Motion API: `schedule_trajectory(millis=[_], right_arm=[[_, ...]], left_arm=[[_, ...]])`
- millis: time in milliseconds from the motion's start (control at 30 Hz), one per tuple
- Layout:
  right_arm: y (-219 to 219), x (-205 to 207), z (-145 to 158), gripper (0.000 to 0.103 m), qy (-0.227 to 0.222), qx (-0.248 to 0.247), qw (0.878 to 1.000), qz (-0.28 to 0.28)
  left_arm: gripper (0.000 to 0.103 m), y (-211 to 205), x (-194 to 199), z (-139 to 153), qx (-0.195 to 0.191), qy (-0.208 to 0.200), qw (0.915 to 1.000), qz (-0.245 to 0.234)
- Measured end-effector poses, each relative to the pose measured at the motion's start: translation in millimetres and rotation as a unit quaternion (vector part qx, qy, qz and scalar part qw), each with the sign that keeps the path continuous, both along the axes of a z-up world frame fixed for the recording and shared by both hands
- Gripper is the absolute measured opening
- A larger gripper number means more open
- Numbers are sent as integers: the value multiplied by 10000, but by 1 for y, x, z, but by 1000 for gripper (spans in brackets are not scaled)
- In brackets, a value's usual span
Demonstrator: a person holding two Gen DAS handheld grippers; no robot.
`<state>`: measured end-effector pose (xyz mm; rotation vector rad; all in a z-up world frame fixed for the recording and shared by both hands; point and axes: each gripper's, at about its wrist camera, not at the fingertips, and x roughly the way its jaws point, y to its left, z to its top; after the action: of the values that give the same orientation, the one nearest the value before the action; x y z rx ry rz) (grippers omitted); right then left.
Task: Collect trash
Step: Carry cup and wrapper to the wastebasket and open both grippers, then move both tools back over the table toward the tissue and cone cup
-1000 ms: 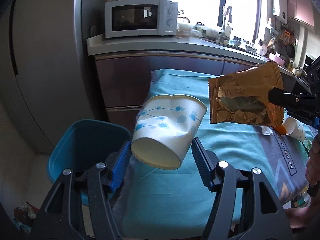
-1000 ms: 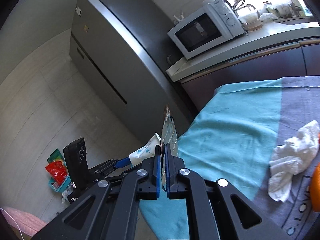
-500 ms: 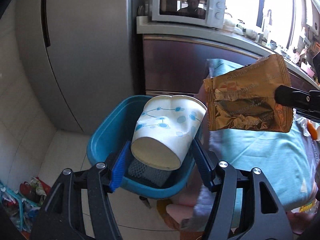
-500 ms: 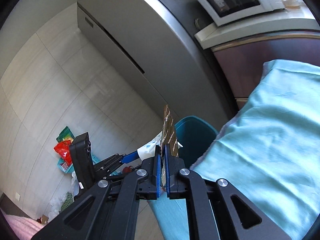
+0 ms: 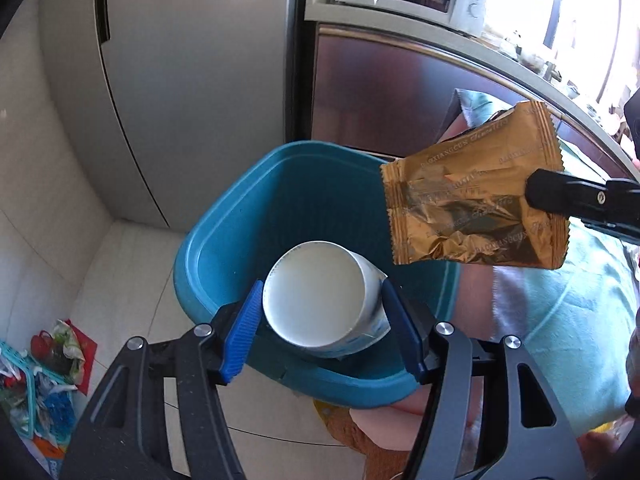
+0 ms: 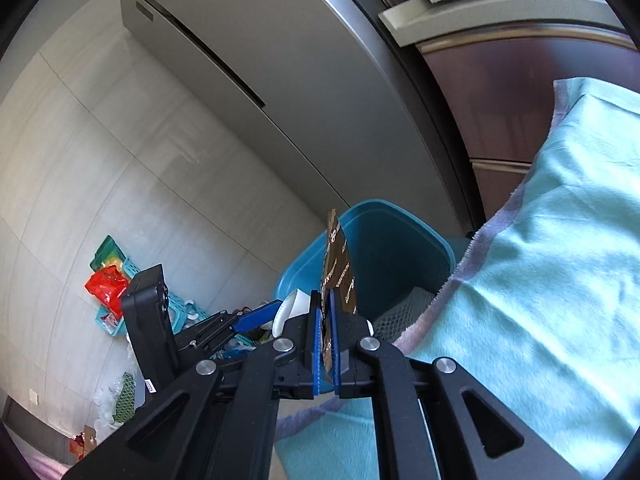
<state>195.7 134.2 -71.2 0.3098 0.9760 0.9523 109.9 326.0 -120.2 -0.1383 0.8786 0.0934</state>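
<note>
1. Bin (image 5: 224,240) position decides the drop: its blue mouth lies directly below and ahead of the left gripper (image 5: 322,314).
2. Left gripper pinches the paper cup (image 5: 320,300) by its sides, base toward the camera, already over the opening.
3. Right gripper (image 6: 325,320) is pressed together on the gold wrapper (image 5: 472,196), which hangs at the bin's right rim, beside the table's teal cloth (image 6: 540,280).
4. Left looks nearer to release.

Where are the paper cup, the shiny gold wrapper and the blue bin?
paper cup (image 5: 316,292), left wrist view, on its round white bottom.
gold wrapper (image 5: 472,200), left wrist view, on its crinkled middle.
blue bin (image 5: 224,216), left wrist view, on its left inner wall.
</note>
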Motion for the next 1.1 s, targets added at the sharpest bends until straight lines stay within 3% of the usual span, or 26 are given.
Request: schedule_trajectory(millis=[433, 667, 800, 867, 1100], right_arm=[[21, 9, -13, 12, 144, -208, 9997, -41], [0, 3, -2, 19, -1, -97, 9999, -102], [-27, -14, 12, 23, -305, -115, 9993, -165], [-47, -26, 19, 37, -501, -170, 9982, -292], [-137, -70, 34, 37, -970, -262, 9892, -1069]], left_arm=[[62, -6, 23, -11, -194, 125, 9991, 342], [64, -13, 10, 3, -293, -186, 9987, 372], [70, -33, -6, 26, -341, -627, 9974, 33], [73, -50, -12, 37, -344, -826, 9957, -248], [74, -131, -25, 63, -392, -1178, 9825, -1386]])
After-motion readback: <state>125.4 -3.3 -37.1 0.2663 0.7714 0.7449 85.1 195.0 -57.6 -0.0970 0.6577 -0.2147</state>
